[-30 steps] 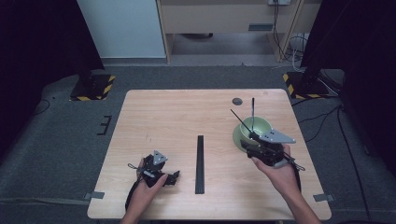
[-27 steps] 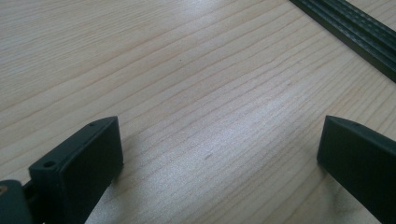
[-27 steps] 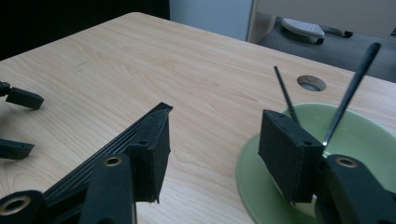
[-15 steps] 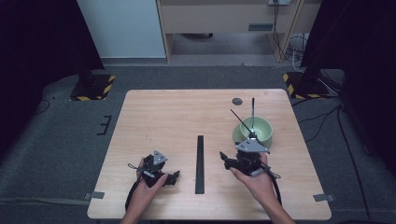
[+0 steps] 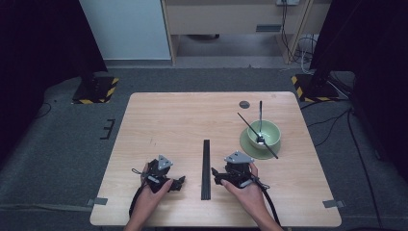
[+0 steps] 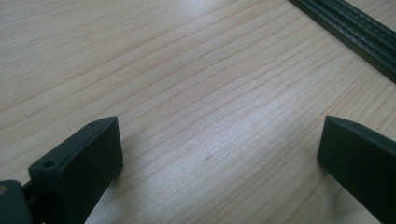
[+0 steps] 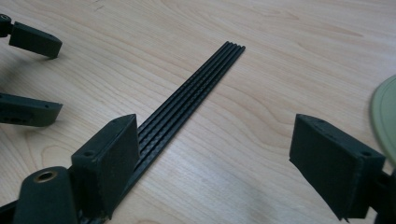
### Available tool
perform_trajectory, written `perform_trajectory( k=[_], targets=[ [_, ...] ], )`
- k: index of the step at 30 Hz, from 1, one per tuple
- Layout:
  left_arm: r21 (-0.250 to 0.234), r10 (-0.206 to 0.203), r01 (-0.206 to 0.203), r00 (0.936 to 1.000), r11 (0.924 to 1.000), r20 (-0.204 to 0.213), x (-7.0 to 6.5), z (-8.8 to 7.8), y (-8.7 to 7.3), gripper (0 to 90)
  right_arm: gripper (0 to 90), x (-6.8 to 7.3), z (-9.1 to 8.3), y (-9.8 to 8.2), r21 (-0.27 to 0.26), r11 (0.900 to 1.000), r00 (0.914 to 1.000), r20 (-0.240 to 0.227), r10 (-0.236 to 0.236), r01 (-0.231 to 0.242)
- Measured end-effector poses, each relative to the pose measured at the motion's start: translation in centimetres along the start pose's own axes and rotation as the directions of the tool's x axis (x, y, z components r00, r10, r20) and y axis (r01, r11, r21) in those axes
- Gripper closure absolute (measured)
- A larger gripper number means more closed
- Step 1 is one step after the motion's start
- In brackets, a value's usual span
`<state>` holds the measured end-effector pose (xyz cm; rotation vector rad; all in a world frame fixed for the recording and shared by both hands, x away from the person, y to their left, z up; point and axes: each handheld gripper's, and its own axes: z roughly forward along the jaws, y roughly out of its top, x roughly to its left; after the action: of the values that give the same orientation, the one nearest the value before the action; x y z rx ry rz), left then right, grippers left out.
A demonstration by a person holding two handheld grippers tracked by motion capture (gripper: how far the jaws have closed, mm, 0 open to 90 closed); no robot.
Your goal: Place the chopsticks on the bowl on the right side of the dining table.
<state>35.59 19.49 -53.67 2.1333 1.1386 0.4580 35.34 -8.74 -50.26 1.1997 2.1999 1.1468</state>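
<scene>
A pale green bowl (image 5: 263, 131) stands on a green plate (image 5: 251, 150) at the table's right, with two thin black sticks (image 5: 260, 114) leaning in it. A long black ribbed strip (image 5: 206, 168) lies in the middle of the table (image 5: 183, 120). My right gripper (image 5: 216, 175) rests low just right of the strip. Its jaws have just been opening and stand wide apart in the right gripper view (image 7: 215, 158); they grip nothing, and the strip (image 7: 196, 93) runs past its left jaw. My left gripper (image 5: 179, 183) lies open on bare wood (image 6: 219, 154), left of the strip (image 6: 355, 32).
A small dark round mark (image 5: 244, 104) sits on the table behind the bowl. The plate's rim (image 7: 385, 116) shows at the right gripper view's right edge, and the left gripper's fingers (image 7: 32, 39) at its left. Grey floor and yellow-black stand feet (image 5: 96, 91) surround the table.
My right hand has come away from the bowl, moving left and down to the table beside the strip. The sticks stay in the bowl. The left hand has not moved.
</scene>
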Motion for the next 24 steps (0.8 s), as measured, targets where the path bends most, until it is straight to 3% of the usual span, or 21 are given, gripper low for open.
perform_trajectory(
  k=[10,17,24],
  targets=[
    [0.0,0.0,0.0,1.0,1.0,0.0,0.0,0.0,0.0,0.0,8.8,0.7,0.6,-0.9,0.038,0.999,0.9998,0.019,-0.005,0.004],
    [-0.001,0.0,0.0,1.0,1.0,-0.005,-0.1,0.0,0.0,0.0,8.4,1.0,1.0,-1.0,0.045,0.999,0.9991,0.038,-0.018,0.017],
    [-0.001,0.0,0.0,1.0,1.0,-0.004,-0.1,0.0,0.0,0.0,10.4,1.5,1.5,-1.3,0.058,0.998,0.9978,0.066,0.003,-0.007]
  ],
)
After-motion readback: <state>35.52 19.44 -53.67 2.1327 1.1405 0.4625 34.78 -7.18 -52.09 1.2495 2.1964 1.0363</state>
